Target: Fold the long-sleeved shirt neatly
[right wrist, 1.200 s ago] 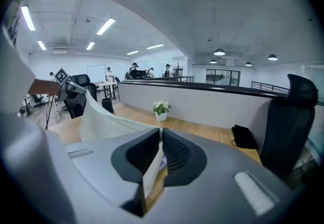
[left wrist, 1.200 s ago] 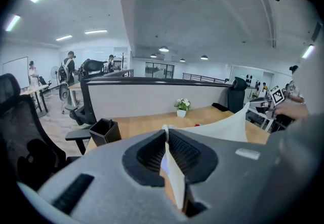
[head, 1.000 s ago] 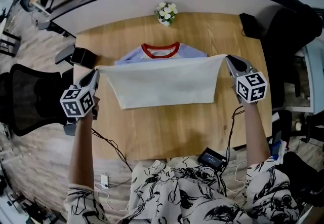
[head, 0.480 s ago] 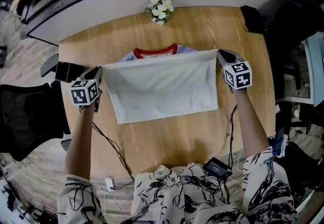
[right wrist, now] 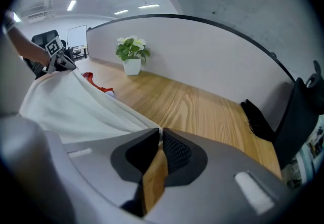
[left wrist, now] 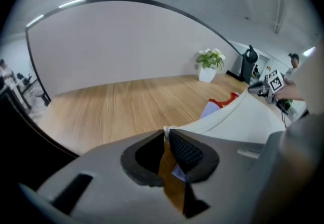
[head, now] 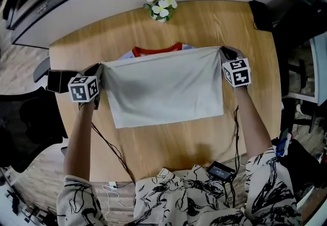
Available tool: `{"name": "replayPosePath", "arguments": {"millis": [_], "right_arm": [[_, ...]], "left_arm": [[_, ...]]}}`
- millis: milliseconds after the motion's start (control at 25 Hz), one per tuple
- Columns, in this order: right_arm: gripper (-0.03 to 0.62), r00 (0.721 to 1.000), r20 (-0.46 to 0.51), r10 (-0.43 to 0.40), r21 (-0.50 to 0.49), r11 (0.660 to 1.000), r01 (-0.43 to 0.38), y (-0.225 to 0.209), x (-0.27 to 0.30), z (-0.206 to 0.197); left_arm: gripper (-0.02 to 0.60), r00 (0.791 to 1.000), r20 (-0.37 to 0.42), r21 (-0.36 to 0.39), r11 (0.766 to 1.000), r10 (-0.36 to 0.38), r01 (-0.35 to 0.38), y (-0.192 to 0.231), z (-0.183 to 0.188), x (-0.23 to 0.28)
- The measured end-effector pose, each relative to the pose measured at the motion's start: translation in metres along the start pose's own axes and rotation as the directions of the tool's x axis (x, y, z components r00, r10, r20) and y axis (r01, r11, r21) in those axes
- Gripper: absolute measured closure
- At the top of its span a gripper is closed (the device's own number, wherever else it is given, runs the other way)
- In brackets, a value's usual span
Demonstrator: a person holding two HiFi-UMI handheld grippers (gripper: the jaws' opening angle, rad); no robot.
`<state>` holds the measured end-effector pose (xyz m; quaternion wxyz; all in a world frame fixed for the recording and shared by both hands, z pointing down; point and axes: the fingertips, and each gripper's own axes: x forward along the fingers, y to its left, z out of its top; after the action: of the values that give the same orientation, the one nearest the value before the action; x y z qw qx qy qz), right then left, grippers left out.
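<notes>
Left gripper (head: 100,69) and right gripper (head: 223,52) each pinch a corner of the shirt (head: 163,87). The cloth is soft, light and limp, draped onto the table (head: 168,138). Corners seem the surest hold, though only thin edges are caught.

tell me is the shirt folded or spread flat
Folded: the shirt is doubled over, its hem up at the red collar.
</notes>
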<state>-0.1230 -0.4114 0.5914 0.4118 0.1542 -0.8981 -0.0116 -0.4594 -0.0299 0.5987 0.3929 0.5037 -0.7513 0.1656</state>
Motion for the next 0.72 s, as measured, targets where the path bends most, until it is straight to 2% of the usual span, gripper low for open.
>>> {"name": "replayPosePath", "arguments": {"millis": [120,160,200,280,320,360,440,480,520,560,640,720], "right_arm": [[0.547,1.0,0.021,0.023,0.074,0.997,-0.024,-0.008,0.0,0.001],[0.542,0.998,0.041,0.038,0.119,0.992,-0.043,-0.014,-0.001,0.003],[0.534,0.997,0.065,0.051,0.153,0.986,-0.06,-0.019,-0.004,0.007],[0.493,0.992,0.108,0.065,0.153,0.985,-0.081,-0.027,-0.015,0.018],[0.471,0.989,0.125,0.075,0.127,0.988,-0.091,-0.026,-0.022,0.026],[0.451,0.986,0.142,0.091,0.095,0.99,-0.105,-0.022,-0.027,0.033],[0.432,0.975,0.178,0.135,0.038,0.989,-0.144,-0.006,-0.037,0.049],[0.423,0.967,0.196,0.162,0.015,0.986,-0.168,0.005,-0.041,0.056],[0.417,0.959,0.211,0.191,-0.007,0.981,-0.194,0.017,-0.046,0.062],[0.409,0.95,0.221,0.22,-0.025,0.975,-0.22,0.03,-0.052,0.066],[0.384,0.936,0.228,0.27,-0.042,0.963,-0.267,0.055,-0.069,0.064],[0.371,0.928,0.222,0.299,-0.043,0.954,-0.297,0.076,-0.09,0.05]], "left_arm": [[0.453,0.988,0.152,-0.152,0.987,-0.035,0.058,0.01,0.019,-0.009],[0.428,0.976,0.211,-0.16,0.984,-0.044,0.079,0.012,0.03,-0.017],[0.416,0.964,0.261,-0.124,0.988,-0.053,0.088,0.011,0.041,-0.026],[0.41,0.949,0.307,0.056,0.997,-0.074,0.059,0.003,0.059,-0.043],[0.408,0.951,0.298,0.17,0.985,-0.086,0.036,-0.004,0.064,-0.049],[0.407,0.958,0.269,0.285,0.958,-0.095,0.015,-0.012,0.066,-0.053],[0.405,0.978,0.187,0.478,0.878,-0.097,-0.004,-0.027,0.063,-0.054],[0.403,0.984,0.147,0.534,0.846,-0.098,0.005,-0.033,0.059,-0.053],[0.402,0.988,0.11,0.551,0.834,-0.106,0.028,-0.038,0.054,-0.053],[0.4,0.989,0.079,0.53,0.845,-0.126,0.066,-0.044,0.047,-0.054],[0.377,0.98,0.041,0.427,0.89,-0.194,0.158,-0.06,0.026,-0.067],[0.376,0.969,0.021,0.35,0.91,-0.246,0.223,-0.079,-0.004,-0.087]]}}
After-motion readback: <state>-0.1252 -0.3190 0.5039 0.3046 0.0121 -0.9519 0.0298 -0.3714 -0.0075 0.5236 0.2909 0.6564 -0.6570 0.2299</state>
